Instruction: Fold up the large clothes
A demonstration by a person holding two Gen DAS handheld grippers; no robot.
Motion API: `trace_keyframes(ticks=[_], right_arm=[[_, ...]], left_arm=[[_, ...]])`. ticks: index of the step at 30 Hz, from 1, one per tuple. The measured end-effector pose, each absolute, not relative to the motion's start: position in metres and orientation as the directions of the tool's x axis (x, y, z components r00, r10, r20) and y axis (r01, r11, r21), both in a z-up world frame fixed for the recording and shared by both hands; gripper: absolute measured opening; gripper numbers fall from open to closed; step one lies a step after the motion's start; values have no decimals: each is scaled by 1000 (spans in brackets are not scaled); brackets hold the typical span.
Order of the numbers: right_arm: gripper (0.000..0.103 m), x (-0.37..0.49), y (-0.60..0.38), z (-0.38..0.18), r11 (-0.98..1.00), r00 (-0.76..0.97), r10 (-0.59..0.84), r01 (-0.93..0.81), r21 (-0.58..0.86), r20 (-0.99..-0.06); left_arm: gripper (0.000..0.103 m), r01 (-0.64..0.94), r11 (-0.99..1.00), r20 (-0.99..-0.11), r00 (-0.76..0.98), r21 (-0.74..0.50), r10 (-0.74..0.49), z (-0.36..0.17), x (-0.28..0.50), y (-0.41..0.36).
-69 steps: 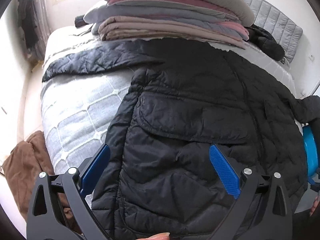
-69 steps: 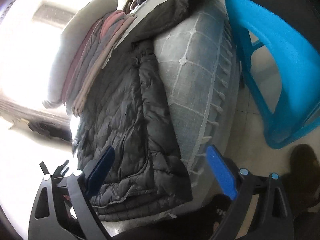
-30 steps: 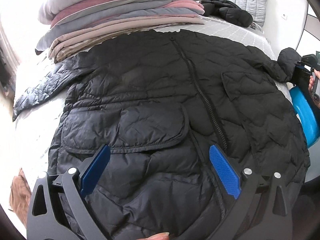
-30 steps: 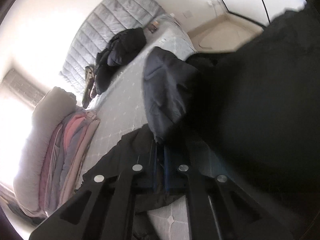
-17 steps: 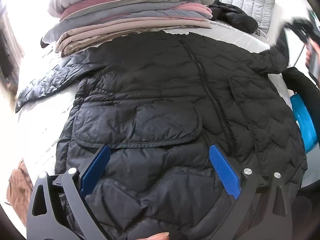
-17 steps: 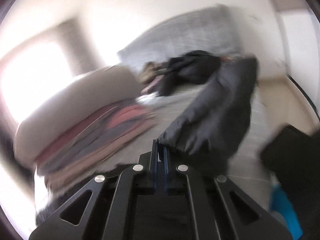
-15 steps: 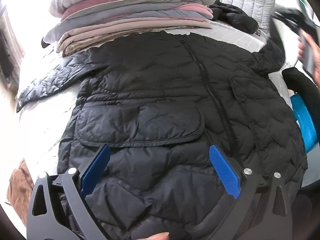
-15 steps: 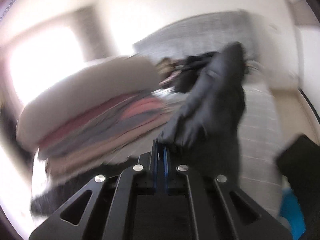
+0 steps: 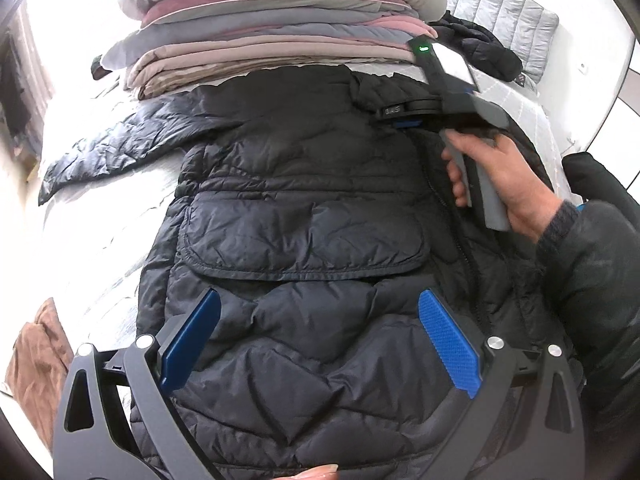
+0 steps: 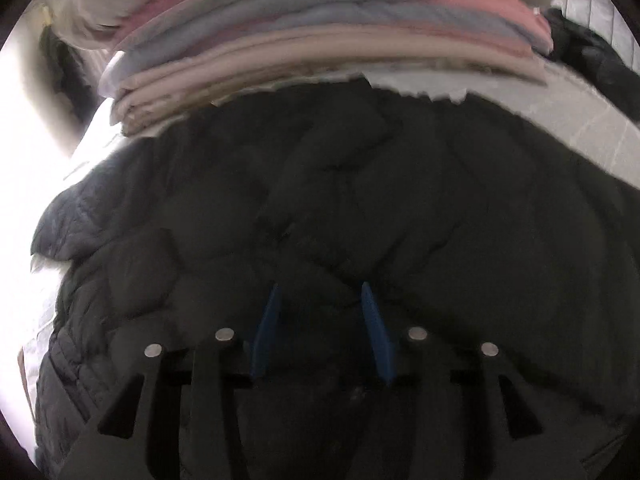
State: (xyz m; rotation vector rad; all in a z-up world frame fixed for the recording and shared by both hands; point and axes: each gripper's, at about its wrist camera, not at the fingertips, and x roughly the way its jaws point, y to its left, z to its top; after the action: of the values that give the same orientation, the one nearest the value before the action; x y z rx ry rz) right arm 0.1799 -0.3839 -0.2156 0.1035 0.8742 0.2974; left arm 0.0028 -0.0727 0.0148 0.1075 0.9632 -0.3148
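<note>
A black quilted puffer jacket (image 9: pixel 304 208) lies front up on the bed, its left sleeve (image 9: pixel 120 136) stretched out to the left. My left gripper (image 9: pixel 320 332) is open and empty above the jacket's hem. My right gripper (image 10: pixel 318 300) is partly open over the jacket's chest (image 10: pixel 400 208), with dark fabric between the blue pads (image 10: pixel 376 328). In the left wrist view the right gripper (image 9: pixel 404 118) sits near the collar, held by a hand (image 9: pixel 500 180). The right sleeve lies folded across the chest.
A stack of folded blankets (image 9: pixel 280 28) stands just behind the jacket's collar. Another black garment (image 9: pixel 484 48) lies by the grey headboard (image 9: pixel 500 4). A brown cloth (image 9: pixel 36 360) lies on the floor at the left. The grey mattress (image 9: pixel 100 220) shows to the left.
My right gripper swung the right sleeve over from the bed's right edge onto the jacket's chest, and its jaws have parted. The left gripper stayed open over the hem.
</note>
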Motion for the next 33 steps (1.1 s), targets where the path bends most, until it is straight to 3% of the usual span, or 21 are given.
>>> trace_keyframes(ticks=[2,4,6,8,10,11,12,21,28,30,33], right_arm=[[53,161,-400,-194,929,667,370,-252,272,-647],[74,144,-424,-173,931,751,356,-232,282,-556],[80,140,-457,-157,943,811,286,-146,298,-511],[80,151,-484,-167,945,796,223,-34,325,-563],[80,171,-502,-195,942,709,170,86,323,-684],[81,185,-508,-222,934,593,200,127,335,-780],[80,185,-511,-231,930,573,220,121,347,-790],[83,68,-483,-197,859,644,436,-91,503,-628],[83,0,-467,-206,804,650,489,-78,589,-582],[83,-2,-459,-201,802,668,493,-101,589,-557],[83,-2,-446,-203,775,655,536,-132,618,-533]], left_arm=[[95,312,948,-818,529,-61,-227,17,1,-71],[95,316,946,-812,534,-67,-236,20,-2,-70],[95,312,948,-810,539,-63,-231,20,-2,-69],[95,304,950,-814,535,-66,-227,18,0,-68],[95,291,954,-818,531,-67,-220,15,3,-66],[95,288,955,-820,528,-71,-220,14,5,-65],[95,284,956,-822,525,-75,-221,13,7,-63],[95,256,967,-796,583,-11,-164,14,7,-57],[95,245,965,-748,658,99,-90,16,0,-52],[95,220,974,-734,670,51,-113,21,2,-39],[95,198,971,-705,669,-134,-234,31,9,0]])
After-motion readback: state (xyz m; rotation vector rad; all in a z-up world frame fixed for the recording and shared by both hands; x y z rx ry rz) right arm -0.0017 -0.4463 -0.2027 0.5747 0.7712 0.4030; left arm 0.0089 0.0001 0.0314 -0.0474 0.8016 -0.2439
